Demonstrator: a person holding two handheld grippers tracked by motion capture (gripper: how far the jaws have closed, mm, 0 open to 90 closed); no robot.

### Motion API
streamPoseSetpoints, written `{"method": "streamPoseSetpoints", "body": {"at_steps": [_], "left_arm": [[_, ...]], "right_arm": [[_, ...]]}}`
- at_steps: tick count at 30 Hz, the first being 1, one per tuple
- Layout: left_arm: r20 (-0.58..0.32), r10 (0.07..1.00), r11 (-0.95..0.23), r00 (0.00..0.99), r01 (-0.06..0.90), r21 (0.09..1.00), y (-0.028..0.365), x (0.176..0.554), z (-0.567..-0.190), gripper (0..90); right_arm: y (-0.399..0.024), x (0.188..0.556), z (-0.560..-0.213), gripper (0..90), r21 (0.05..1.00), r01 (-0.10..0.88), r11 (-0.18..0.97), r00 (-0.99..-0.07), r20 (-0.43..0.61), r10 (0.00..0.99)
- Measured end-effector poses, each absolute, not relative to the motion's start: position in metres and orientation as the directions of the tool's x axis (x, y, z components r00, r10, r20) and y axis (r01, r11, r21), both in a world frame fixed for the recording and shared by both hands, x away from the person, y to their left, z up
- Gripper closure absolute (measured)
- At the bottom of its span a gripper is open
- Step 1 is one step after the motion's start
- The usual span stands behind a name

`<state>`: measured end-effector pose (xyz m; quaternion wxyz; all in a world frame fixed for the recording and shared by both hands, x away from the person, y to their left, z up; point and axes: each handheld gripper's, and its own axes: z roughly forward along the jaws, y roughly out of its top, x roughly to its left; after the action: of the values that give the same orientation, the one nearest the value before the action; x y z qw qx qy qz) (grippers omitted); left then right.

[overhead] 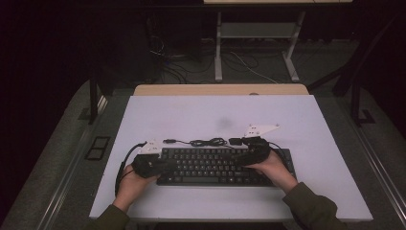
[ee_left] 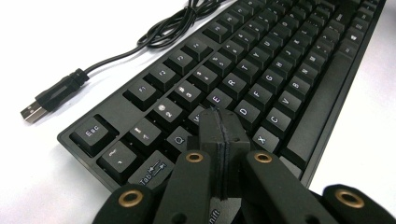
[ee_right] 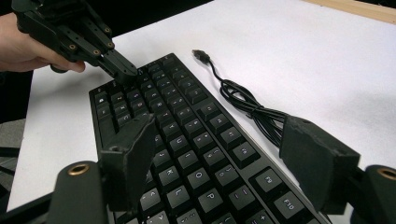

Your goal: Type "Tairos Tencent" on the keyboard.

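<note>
Two hand-held black two-jaw grippers at work over a black full-size computer keyboard (overhead: 218,166) on a white tabletop (overhead: 191,115) — left gripper (ee_left: 219,135) with jaws pressed together, tip down among the letter keys near the W; right gripper (ee_right: 219,163) with jaws spread wide above the right-hand keys, gripping nothing. Keyboard near the table's front edge, long axis running left to right, key legends facing the person. Black USB cable (overhead: 201,142) coiled just behind, unplugged. Likely risks: closed tip striking two neighbouring keys at once — or too hard a press shoving the keyboard askew.
</note>
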<state>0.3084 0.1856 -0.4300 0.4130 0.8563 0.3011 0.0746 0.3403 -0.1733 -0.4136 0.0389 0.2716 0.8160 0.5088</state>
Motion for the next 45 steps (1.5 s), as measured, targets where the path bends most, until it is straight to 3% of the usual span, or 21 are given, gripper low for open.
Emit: {"method": "streamPoseSetpoints", "body": {"at_steps": [45], "left_arm": [[-0.106, 0.580, -0.488, 0.808, 0.449, 0.749, 0.1825, 0.3085, -0.4277, 89.1]], "right_arm": [[-0.1728, 0.3403, -0.4139, 26.4, 0.852, 0.398, 0.340, -0.853, 0.207, 0.480]]}}
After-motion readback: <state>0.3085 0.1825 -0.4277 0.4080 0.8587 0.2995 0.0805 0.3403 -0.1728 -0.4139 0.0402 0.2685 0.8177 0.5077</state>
